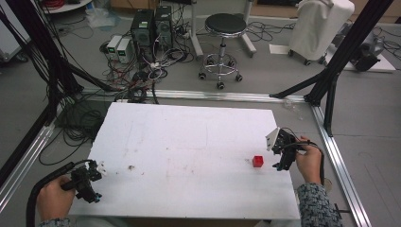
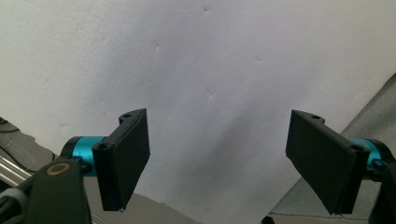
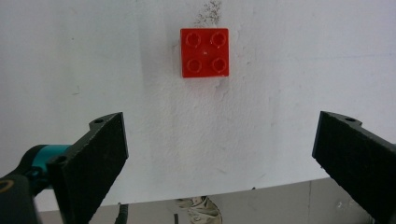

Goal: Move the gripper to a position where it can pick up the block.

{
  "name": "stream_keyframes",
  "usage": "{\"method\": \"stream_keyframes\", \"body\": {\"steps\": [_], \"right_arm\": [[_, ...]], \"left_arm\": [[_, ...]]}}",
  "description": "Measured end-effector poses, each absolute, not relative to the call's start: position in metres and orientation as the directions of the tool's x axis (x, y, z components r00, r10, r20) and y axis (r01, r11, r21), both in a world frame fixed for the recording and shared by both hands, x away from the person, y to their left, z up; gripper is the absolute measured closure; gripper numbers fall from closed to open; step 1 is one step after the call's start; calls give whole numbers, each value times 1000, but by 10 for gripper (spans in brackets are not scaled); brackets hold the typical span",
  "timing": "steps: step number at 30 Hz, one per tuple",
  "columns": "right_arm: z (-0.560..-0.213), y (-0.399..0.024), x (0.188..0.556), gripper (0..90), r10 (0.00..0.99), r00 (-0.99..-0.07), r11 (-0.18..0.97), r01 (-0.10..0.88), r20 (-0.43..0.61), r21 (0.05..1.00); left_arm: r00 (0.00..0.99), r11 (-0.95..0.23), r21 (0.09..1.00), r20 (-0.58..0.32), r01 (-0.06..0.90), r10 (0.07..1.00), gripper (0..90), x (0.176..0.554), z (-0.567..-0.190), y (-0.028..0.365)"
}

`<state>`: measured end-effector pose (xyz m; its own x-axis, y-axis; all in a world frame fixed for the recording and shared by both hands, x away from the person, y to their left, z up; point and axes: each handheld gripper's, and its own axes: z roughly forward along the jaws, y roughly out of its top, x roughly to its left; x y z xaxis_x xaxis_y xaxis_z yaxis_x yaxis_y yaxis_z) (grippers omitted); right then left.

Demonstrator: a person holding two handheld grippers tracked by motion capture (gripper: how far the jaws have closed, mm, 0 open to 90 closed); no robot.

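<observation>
over at the right edge of the white table [image 1: 189,142], the right hand [image 1: 309,163] holds the right tool [image 1: 282,151] tilted down toward the table, its jaws spread wide with nothing between them. just beside it, toward the middle, a red four-stud brick [image 1: 257,161] sits flat on the table, ahead of the jaws and clear of them. near the front left corner, the left hand [image 1: 54,196] grips the left tool [image 1: 90,182], low over the table, jaws likewise wide apart and empty.
</observation>
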<state>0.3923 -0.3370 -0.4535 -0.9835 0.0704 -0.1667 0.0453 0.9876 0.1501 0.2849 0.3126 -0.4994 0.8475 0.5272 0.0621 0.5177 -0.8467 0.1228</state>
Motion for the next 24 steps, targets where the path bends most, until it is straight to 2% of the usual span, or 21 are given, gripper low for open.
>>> {"method": "stream_keyframes", "body": {"steps": [20, 24], "right_arm": [[-485, -290, 412, 26, -43, -996, 994, -51, -78, 94], [-494, -289, 413, 26, -39, -997, 996, -44, -67, 76]], "left_arm": [[849, -848, 122, 58, 516, 525, 220, 285, -500, 312], [850, -849, 122, 57, 514, 523, 220, 286, -500, 311]]}}
